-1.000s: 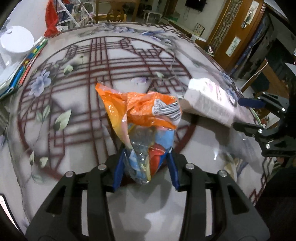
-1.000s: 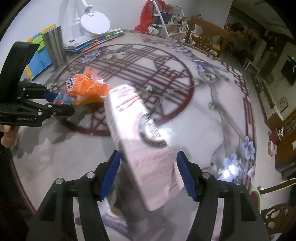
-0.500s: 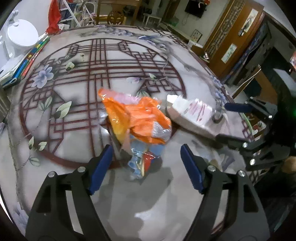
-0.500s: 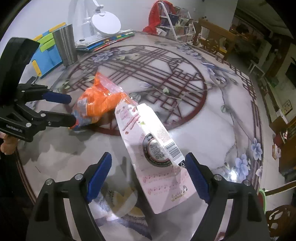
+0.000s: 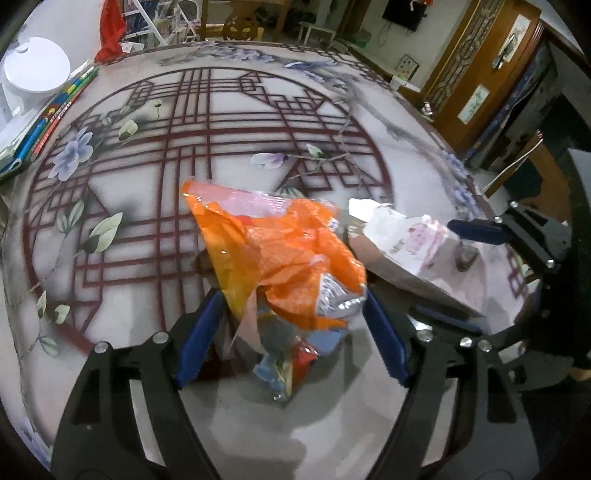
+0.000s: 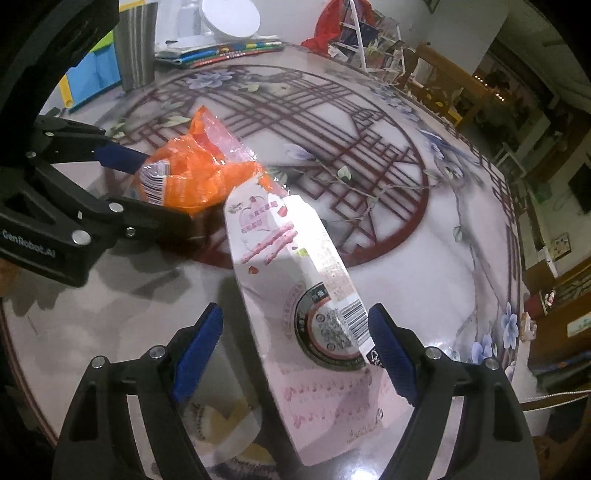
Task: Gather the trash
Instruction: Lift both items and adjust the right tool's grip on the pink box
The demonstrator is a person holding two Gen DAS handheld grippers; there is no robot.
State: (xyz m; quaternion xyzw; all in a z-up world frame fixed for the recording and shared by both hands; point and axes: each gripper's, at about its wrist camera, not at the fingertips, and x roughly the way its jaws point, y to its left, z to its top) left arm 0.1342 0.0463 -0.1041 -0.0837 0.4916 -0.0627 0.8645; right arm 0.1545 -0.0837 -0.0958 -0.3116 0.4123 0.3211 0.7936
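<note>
Both tongs stand released. Left tongs (image 5: 291, 336): blue pads spread wide, with the crumpled orange snack bag (image 5: 280, 258) lying between them on the tabletop (image 5: 147, 258); neither pad presses on the bag, though the pad at 3 o'clock sits just beside its silver edge. Right tongs (image 6: 295, 343): pads equally spread, with the pink-and-white carton (image 6: 295, 295) lying flat between them; the pad at 9 o'clock is clear of it, the pad at 3 o'clock is at its barcode corner, and contact there cannot be confirmed.

Relative positions, right wrist view: carton extends from the tongs toward 11 o'clock; its far tip meets the orange snack bag (image 6: 192, 177), which sits at 10 o'clock. The left tongs (image 6: 147, 188) enter from 9 o'clock and straddle the bag. In the left wrist view the carton (image 5: 402, 240) lies at 2 o'clock, just beside the bag.

Far field, right wrist view: steel tumbler (image 6: 136, 48) at 11 o'clock, stacked books (image 6: 221, 50) and a white lamp base (image 6: 231, 16) at 12 o'clock, near the tabletop edge, with a red cloth (image 6: 332, 18) beyond it
</note>
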